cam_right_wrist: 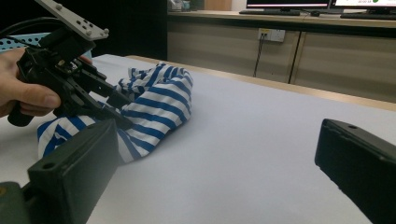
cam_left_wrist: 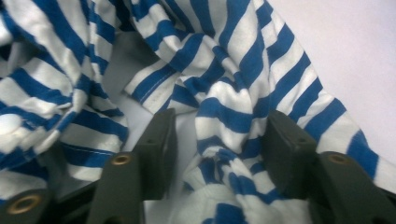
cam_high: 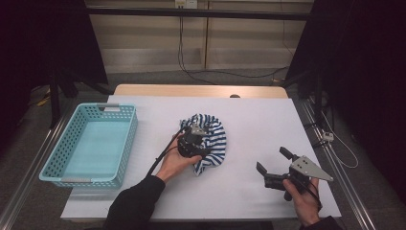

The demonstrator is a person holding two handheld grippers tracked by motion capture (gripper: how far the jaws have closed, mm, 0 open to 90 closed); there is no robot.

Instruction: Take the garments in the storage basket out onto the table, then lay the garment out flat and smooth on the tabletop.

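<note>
High view: a blue-and-white striped shirt (cam_high: pixel 210 139) lies bunched near the middle of the white table (cam_high: pixel 258 120), and the left gripper (cam_high: pixel 192 143) sits on its near-left edge, held by the left hand (cam_high: pixel 173 160). An empty light-blue basket (cam_high: pixel 88 143) stands well apart on the table's left side; the right gripper (cam_high: pixel 274 168) hovers over bare table to the right, jaws spread, nothing between them. My guess: the job is handling this shirt, perhaps toward the basket, and the step in hand is getting or resetting a grip on the cloth. Left gripper view: the jaws stand apart with a fold of the shirt (cam_left_wrist: pixel 224 112) humped between them; the pads do not seem to press it, so released rather than clenched. Next move calls for closing on a firm bunch, not a single loose layer. Right gripper view: both black jaws wide and empty, the shirt (cam_right_wrist: pixel 154 102) and the left gripper (cam_right_wrist: pixel 93 88) farther off. Room: wooden panelling behind, a wall socket (cam_right_wrist: pixel 271 34), cables on grey floor (cam_high: pixel 230 74), dark curtains at both sides.
</note>
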